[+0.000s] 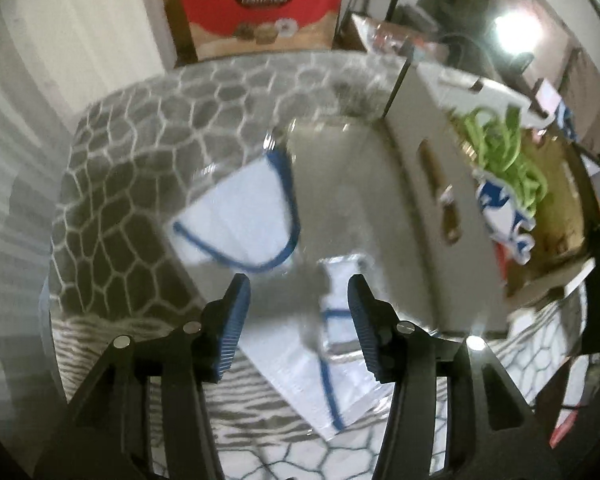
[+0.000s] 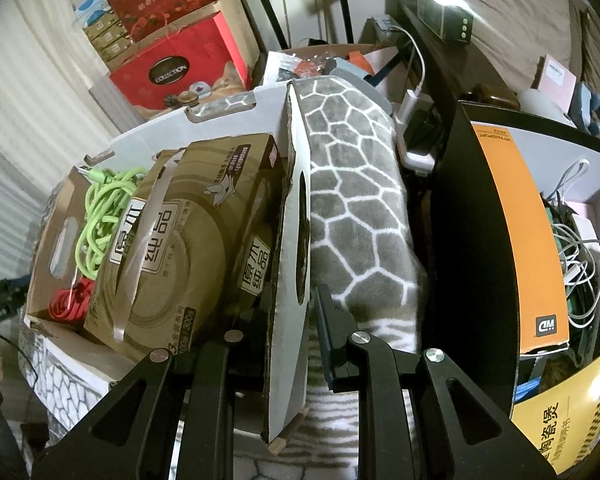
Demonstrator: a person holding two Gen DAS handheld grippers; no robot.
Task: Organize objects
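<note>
Grey patterned blanket fills the left wrist view, with a white box wall rising on the right. Between them lies a clear pouch with blue trim, on open blanket. The left gripper hangs above it, fingers released, nothing between them.

In the right wrist view, the right gripper is clenched on the box's cardboard wall, tissue pack and green cable inside, blanket just beside.
</note>
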